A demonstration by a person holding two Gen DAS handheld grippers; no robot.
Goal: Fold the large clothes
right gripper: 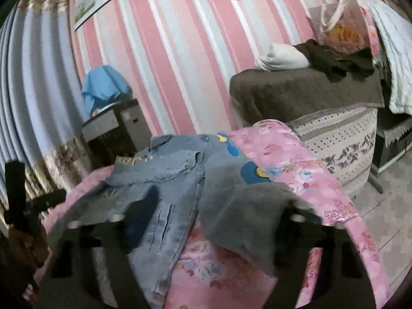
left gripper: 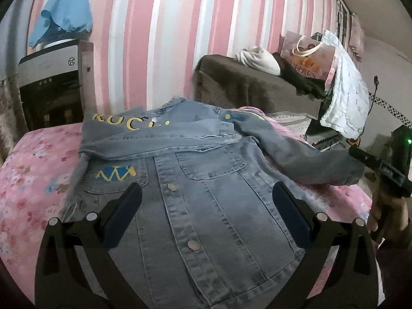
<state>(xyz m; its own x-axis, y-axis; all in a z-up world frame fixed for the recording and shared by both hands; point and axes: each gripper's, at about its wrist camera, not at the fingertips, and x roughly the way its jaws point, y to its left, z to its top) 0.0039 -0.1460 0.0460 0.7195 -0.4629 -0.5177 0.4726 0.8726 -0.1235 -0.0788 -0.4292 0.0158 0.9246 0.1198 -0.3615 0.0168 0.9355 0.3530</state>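
A light-blue denim jacket (left gripper: 200,200) lies front up on the pink floral bedspread (left gripper: 33,170), buttons showing. One sleeve (left gripper: 159,141) is folded across its chest. The other sleeve (left gripper: 309,159) stretches right, its cuff close to my right gripper (left gripper: 381,170), which a hand holds. My left gripper (left gripper: 208,206) hovers open over the jacket's lower front with nothing between its fingers. In the blurred right wrist view the grey sleeve end (right gripper: 244,219) lies between the wide-apart fingers of my right gripper (right gripper: 219,216) and drapes over the right one; the left finger stands off it.
A water dispenser (left gripper: 51,77) with a blue cloth on top stands at the back left. A brown-covered bench (left gripper: 247,82) behind the bed carries a white bundle, a dark garment, a gift bag (left gripper: 309,54) and a white quilt (left gripper: 345,90). Floor (right gripper: 381,200) lies right of the bed.
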